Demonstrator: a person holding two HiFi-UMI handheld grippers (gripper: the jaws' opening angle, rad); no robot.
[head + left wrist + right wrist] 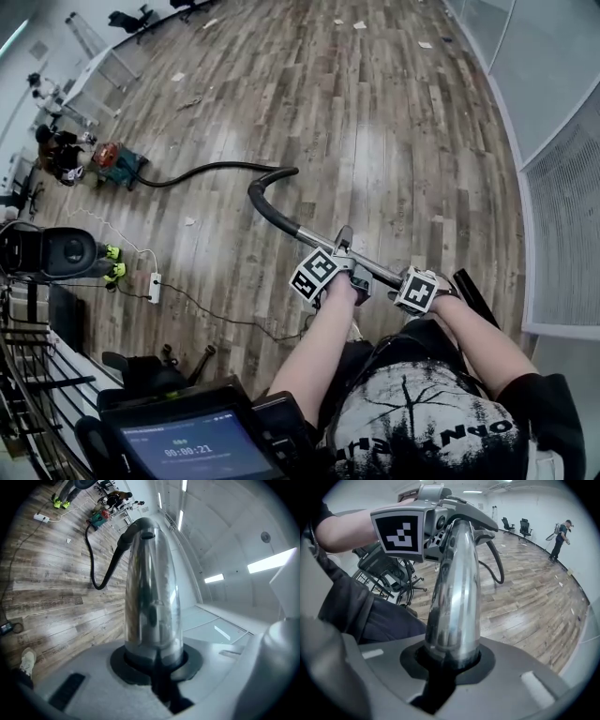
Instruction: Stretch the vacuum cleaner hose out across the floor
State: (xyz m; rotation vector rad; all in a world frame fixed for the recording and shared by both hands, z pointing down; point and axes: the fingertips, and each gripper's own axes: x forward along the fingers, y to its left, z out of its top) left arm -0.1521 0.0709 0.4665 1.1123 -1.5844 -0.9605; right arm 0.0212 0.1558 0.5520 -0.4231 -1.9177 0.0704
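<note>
— Gripping the metal wand [305,232] with left gripper [343,263] and right gripper [427,286], both clamped?
— Yes. Trailing black hose [216,167], curved over the floor [375,112], back to the vacuum cleaner [114,165]. Open room right of the vacuum cleaner, up to the wall [558,187].

The small screen [187,448] at the bottom of the head view shows a timer reading 00:00:21. The finer line under it is too small to read. White print on the person's black shirt [427,412] is readable only as "ORN".
</note>
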